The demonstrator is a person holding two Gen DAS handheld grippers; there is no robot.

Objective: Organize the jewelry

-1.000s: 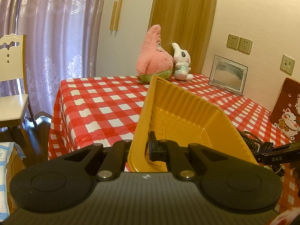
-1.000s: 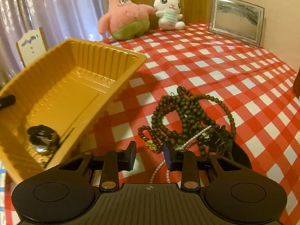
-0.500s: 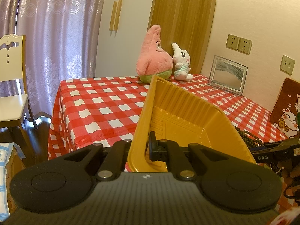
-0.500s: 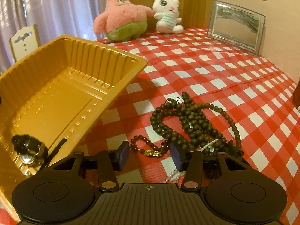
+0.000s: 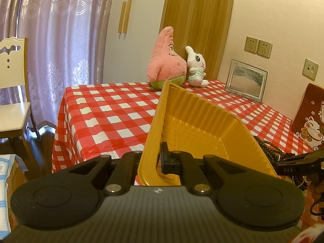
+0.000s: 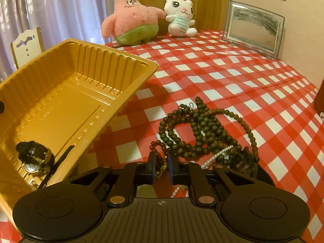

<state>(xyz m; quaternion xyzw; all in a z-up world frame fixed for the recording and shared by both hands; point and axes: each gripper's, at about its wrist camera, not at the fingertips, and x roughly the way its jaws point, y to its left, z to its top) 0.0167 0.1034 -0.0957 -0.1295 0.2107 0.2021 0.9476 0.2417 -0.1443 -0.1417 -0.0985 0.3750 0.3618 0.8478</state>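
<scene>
left gripper (image 5: 154, 163): fingers pressed onto the near wall of the yellow plastic tray (image 5: 202, 121), one finger inside, one outside; tray held tilted, its near end lifted off the red-and-white checked tablecloth (image 5: 113, 109).

tray contents, right wrist view: a wristwatch (image 6: 33, 159) with a black strap lies in the near left corner of the tray (image 6: 66, 93).

right gripper (image 6: 162, 169): low over the cloth just right of the tray, fingers nearly together around a small dark-red bead bracelet (image 6: 159, 147) with a gold charm; narrow gap visible between the pads, so cannot tell whether they actually grip it.

just beyond and to the right: tangled pile of dark wooden bead necklaces (image 6: 202, 129), a pale pearl-like strand (image 6: 218, 155) running through it, and a second dark watch (image 6: 243, 162) at its near right edge.

far end of table: pink star plush (image 6: 131, 20), white bunny plush (image 6: 180, 16), glass picture frame (image 6: 253, 26).
</scene>
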